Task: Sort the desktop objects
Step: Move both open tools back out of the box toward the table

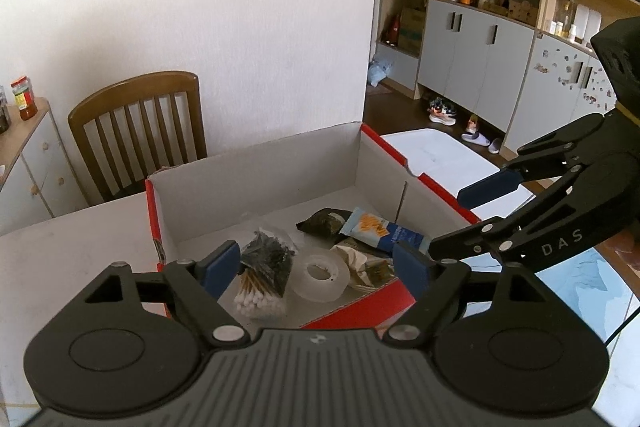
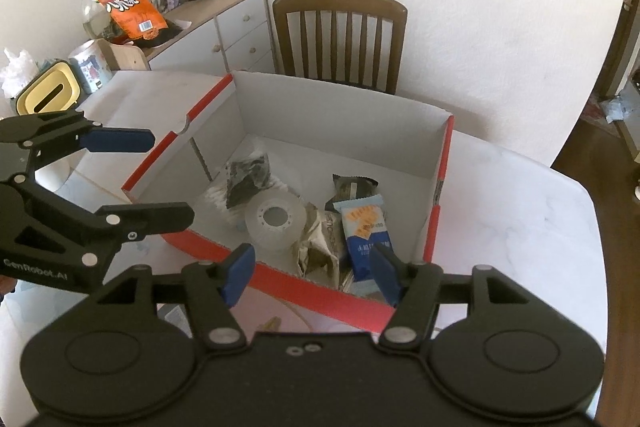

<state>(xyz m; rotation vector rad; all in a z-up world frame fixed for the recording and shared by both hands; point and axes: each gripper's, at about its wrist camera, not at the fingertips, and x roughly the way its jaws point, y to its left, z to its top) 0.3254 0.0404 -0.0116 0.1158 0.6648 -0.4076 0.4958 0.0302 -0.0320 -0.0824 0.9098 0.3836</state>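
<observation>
A red-and-white cardboard box [image 1: 256, 167] [image 2: 340, 115] stands open on the white table. Inside lie a clear tape roll [image 1: 320, 277] [image 2: 276, 223], a bag of cotton swabs [image 1: 258, 301], a dark packet [image 1: 268, 259] [image 2: 248, 179], a blue-and-orange snack packet [image 1: 380, 231] [image 2: 366, 231], a dark green wrapped snack [image 1: 324, 221] [image 2: 352, 187] and a crumpled beige wrapper [image 1: 356, 259] [image 2: 320, 247]. My left gripper [image 1: 316, 267] [image 2: 160, 179] hovers open over the box's near edge with nothing between its pads. My right gripper [image 2: 312, 275] [image 1: 472, 215] is open and empty above the adjoining side.
A wooden chair [image 1: 136, 123] [image 2: 340, 35] stands behind the table against the white wall. A drawer cabinet [image 2: 236, 31] carries jars, a globe and an orange bag. A yellow tissue box [image 2: 44, 93] sits at the table's left. Shelves and cupboards [image 1: 480, 27] line the far room.
</observation>
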